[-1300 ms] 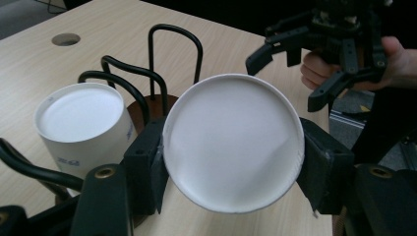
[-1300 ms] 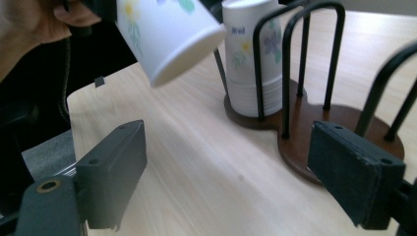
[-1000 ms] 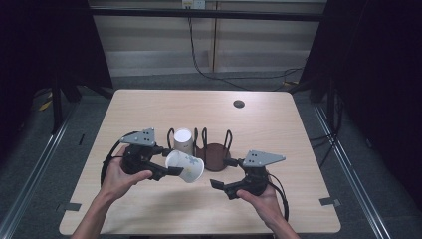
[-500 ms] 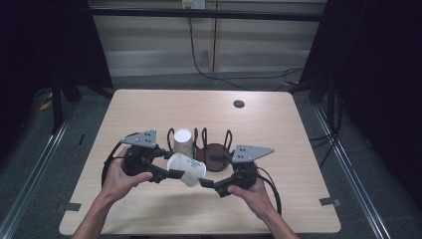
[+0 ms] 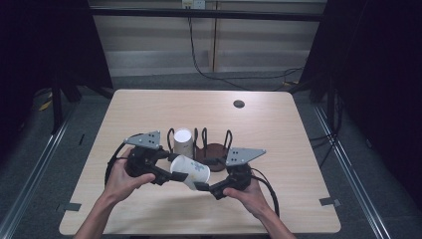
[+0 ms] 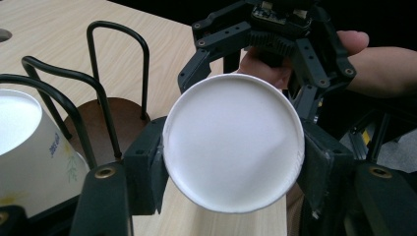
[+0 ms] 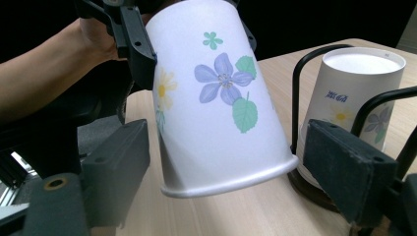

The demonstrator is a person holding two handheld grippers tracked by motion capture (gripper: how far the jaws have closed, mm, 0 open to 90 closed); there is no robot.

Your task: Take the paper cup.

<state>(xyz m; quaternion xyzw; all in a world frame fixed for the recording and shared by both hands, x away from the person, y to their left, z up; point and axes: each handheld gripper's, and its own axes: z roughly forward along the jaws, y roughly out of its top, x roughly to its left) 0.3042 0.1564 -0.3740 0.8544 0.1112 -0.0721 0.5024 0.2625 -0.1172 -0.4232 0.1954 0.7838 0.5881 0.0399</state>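
- Right gripper view, near the bottom of the frame: the right gripper (image 7: 231, 177) has its two black jaws standing either side of the wide rim of the flowered paper cup (image 7: 219, 98), with a gap on both sides, so it is released and presses on nothing. Its jaws have just been closing toward that rim, with the cup between them.
- Left gripper view, centre of the frame: the left gripper (image 6: 231, 162) is clenched on the narrow base end of the same cup (image 6: 232, 142), a pad flat against each side wall, the white bottom disc facing the camera.
- High view, lower middle of the frame: the cup (image 5: 190, 171) is held in the air on its side between the two grippers, just in front of the rack and above the table (image 5: 298, 149).
- Handling, as a judgement: the cup looks empty, very light and thin-walled. Its open rim should be the stiffest part thanks to the rolled lip, but the wall just behind it will dent under a hard squeeze. A gentle grip close to the rim, or at the base disc, seems safest; the smooth printed wall could slide.
- Farther up the frame: a second cup (image 5: 182, 142) stands upside down in the black wire rack (image 5: 214, 147) on its brown base.
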